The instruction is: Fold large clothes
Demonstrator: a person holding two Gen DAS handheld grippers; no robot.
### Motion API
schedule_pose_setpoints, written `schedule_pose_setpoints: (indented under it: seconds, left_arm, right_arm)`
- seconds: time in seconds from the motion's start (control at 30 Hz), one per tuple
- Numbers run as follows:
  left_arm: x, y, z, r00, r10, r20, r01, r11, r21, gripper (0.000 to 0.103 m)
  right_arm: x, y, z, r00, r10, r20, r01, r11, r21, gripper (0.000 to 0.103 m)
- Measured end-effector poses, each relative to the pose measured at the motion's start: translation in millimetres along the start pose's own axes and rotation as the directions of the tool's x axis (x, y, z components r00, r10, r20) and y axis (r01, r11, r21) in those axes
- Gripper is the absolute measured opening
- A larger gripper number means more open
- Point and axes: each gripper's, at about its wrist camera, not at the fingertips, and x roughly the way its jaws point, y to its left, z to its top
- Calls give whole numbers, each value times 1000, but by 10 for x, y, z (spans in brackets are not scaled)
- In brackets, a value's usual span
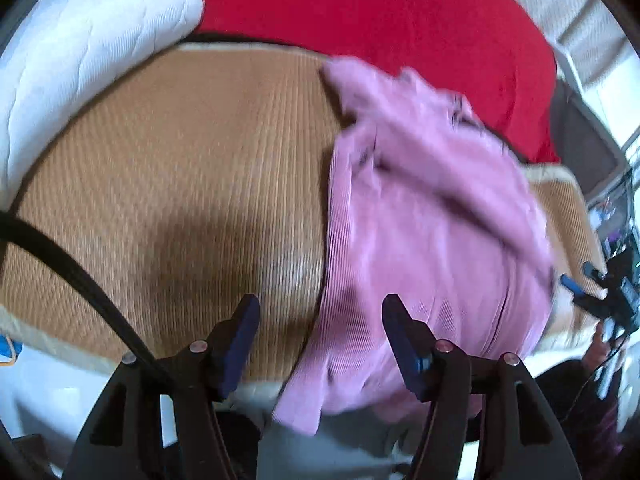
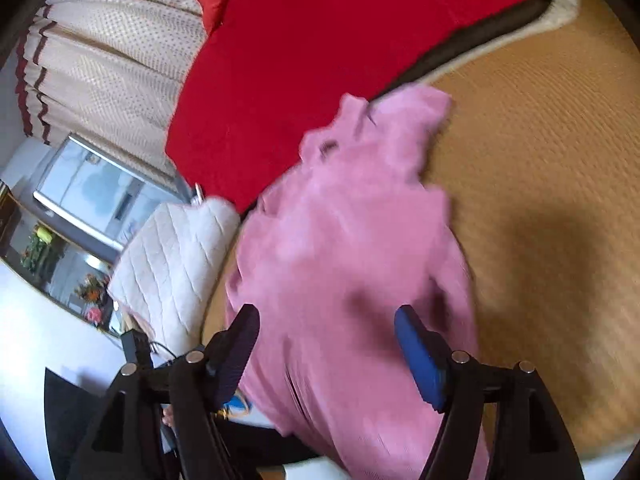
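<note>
Both views are being smeared by motion blur, so folds, seams and edges of the pink garment [image 1: 432, 216] can't be told apart; whether it is a top or sth else is unclear. In the left wrist view the garment is lying on the woven tan mat [image 1: 180, 184] from centre to 3 o'clock, its near end hanging over the mat's front edge at 6 and being cut off behind the gripper frame. The left gripper [image 1: 316, 340] is being held w/ jaws wide apart, nothing pinched; the mat's under one finger, the garment's edge under the other. In the right wrist view the right gripper [image 2: 326, 348] is likewise standing wide, w/ pink cloth [image 2: 352, 248] seen between the fingers, but contact w/ the pads can't be made out. A red blanket [image 1: 360, 12] is lying beyond the mat at 12 o'clock, a white quilted pillow [image 1: 88, 52] at 10 to 11. A patterned curtain [image 2: 108, 56] and a window [image 2: 88, 192] are being seen at 9 to 10 in the right view; the items at the far right edge of the left view are too blurred to identify.
</note>
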Motion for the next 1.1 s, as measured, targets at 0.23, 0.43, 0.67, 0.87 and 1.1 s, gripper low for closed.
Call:
schedule_pose_setpoints:
  seconds: [0.23, 0.43, 0.67, 0.87, 1.1]
  left_arm:
    - [106, -184, -474, 993, -96, -63, 99, 994, 52, 30]
    - [249, 8, -620, 992, -87, -87, 82, 994, -67, 75]
    - [348, 160, -702, 990, -110, -87, 103, 991, -86, 74]
    - [463, -77, -802, 990, -109, -93, 111, 994, 16, 32]
    - [413, 66, -999, 979, -154, -132, 149, 988, -48, 71]
  right_arm:
    - [-364, -316, -580, 973, -187, -134, 188, 982, -7, 76]
    - [-166, -533, -960, 914, -308, -263, 307, 951, -44, 78]
    - [347, -649, -1005, 882, -341, -325, 344, 938, -48, 78]
    - [525, -341, -1132, 885, -348, -309, 308, 936, -172, 76]
    - [461, -136, -1214, 892, -318, -322, 257, 941, -218, 75]
